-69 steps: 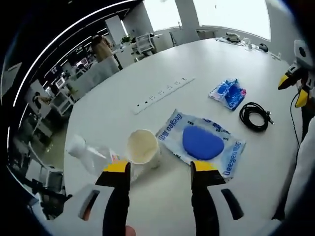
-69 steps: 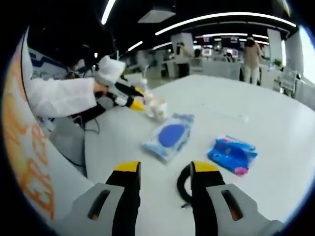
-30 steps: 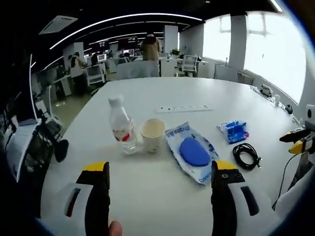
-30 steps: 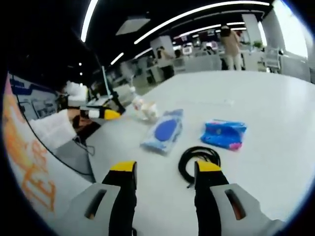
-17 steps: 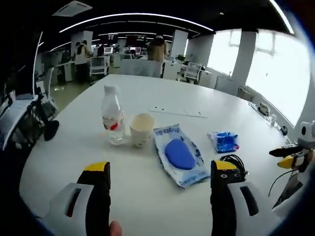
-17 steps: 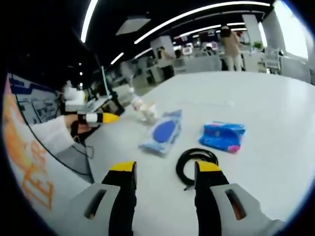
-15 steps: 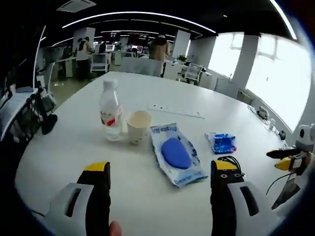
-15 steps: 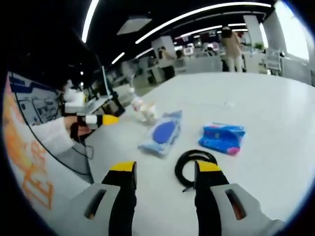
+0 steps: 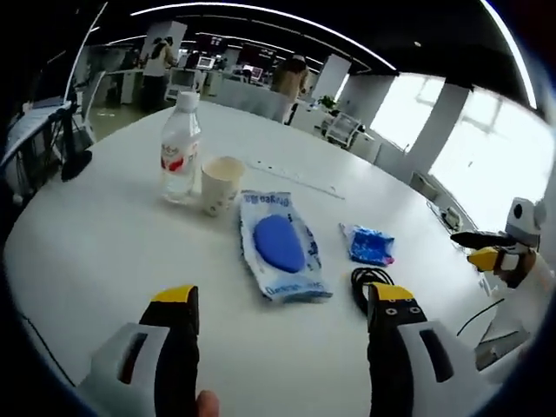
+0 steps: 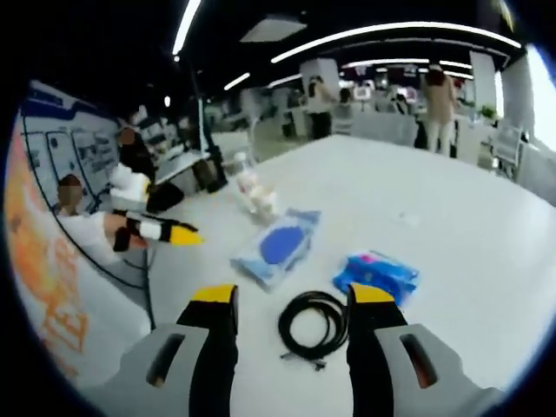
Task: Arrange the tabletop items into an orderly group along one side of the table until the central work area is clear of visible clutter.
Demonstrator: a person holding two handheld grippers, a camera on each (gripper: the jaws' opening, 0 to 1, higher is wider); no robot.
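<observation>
Jaws of the left gripper stand apart and empty; they have drawn back from the paper cup they were reaching around a couple of seconds ago and now hover well clear of it. The water bottle now stands upright just beside that cup, on the side away from the wet-wipes pack. That reads as the bottle's step done and the left side free for another item.

Right gripper jaws are likewise parted and hold nothing, with the coiled black cable between their tips, closer than a second ago; it is probably the next pick.

Beyond the wipes pack from the cup lie the small blue packet and the cable, all near mid-table, so clearing is unfinished.

Left gripper view alone gives the white power strip behind the wipes pack. Right gripper view shows the person's sleeve holding the left gripper.
</observation>
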